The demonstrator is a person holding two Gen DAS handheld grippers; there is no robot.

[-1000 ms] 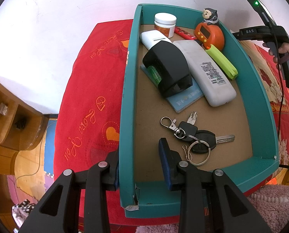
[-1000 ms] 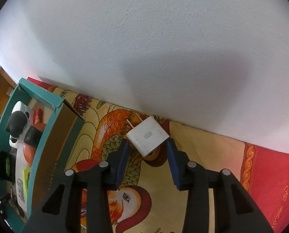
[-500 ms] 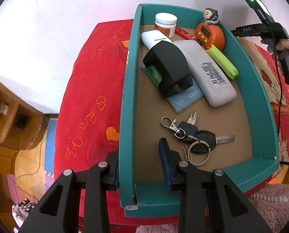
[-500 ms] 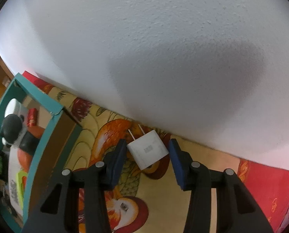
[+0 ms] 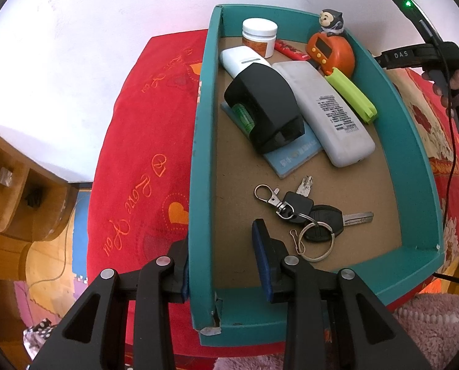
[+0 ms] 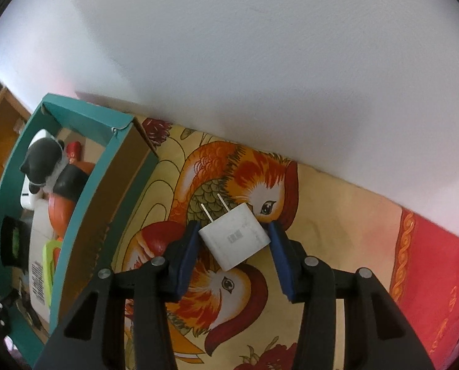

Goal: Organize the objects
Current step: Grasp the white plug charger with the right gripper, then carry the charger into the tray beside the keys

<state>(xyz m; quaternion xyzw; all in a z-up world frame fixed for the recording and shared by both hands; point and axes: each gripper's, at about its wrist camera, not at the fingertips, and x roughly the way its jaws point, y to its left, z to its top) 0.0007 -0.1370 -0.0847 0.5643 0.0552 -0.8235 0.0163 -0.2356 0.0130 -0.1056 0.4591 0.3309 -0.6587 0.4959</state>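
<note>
- The white charger plug (image 6: 235, 236) lies on the bird-patterned cloth (image 6: 337, 197) near the wall, prongs pointing up-left toward the teal box (image 6: 84, 197).
- The right gripper (image 6: 232, 257) brackets it, spread, pads beside its corners, not yet clenched.
- The left gripper (image 5: 221, 265), spread, straddles the box wall; keys (image 5: 306, 215) lie inside.

The right gripper (image 6: 231, 248) has its blue pads set either side of a white plug adapter (image 6: 234, 236), a corner just beside each pad; whether they touch is unclear. Its two prongs point toward 11 o'clock. It lies on a bird-patterned cloth (image 6: 328, 203). At 9 o'clock sits a teal box (image 6: 84, 191) of items.
</note>
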